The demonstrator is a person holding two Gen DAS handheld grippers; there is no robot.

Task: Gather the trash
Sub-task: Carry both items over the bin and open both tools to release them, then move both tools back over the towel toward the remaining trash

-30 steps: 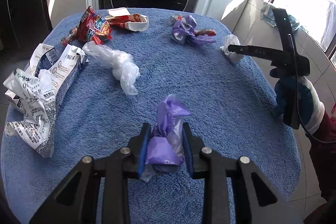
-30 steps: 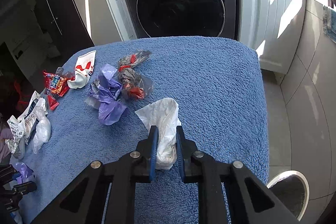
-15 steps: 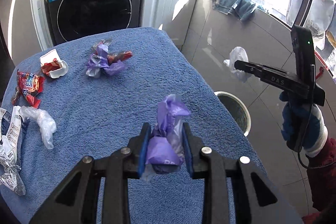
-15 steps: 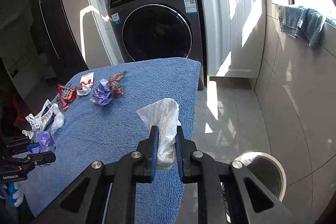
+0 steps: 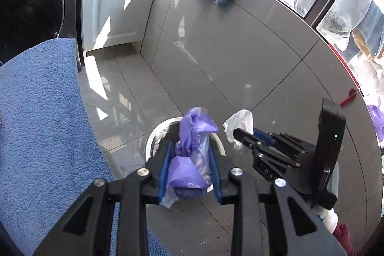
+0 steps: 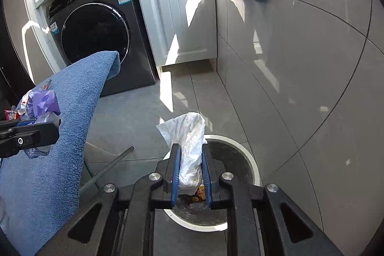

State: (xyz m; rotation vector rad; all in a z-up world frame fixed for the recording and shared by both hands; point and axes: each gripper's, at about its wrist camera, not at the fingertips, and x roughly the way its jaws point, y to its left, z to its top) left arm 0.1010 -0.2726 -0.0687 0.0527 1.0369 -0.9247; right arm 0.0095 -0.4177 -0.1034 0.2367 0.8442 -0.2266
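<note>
Your right gripper (image 6: 189, 174), clamped on white wrap (image 6: 190, 143), hangs over the bin (image 6: 249, 160) at lower centre, nearer than the left (image 5: 189, 169) clamping purple bag (image 5: 189, 160).

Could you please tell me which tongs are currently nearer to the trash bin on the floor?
Probably the right. The right tongs, gripping white crumpled plastic, hang directly above the trash bin. The left tongs, gripping a purple bag, point at it from beside the towel-covered table.

Home laundry room: washing machine (image 6: 93, 44), tiled floor (image 6: 216, 97).
</note>
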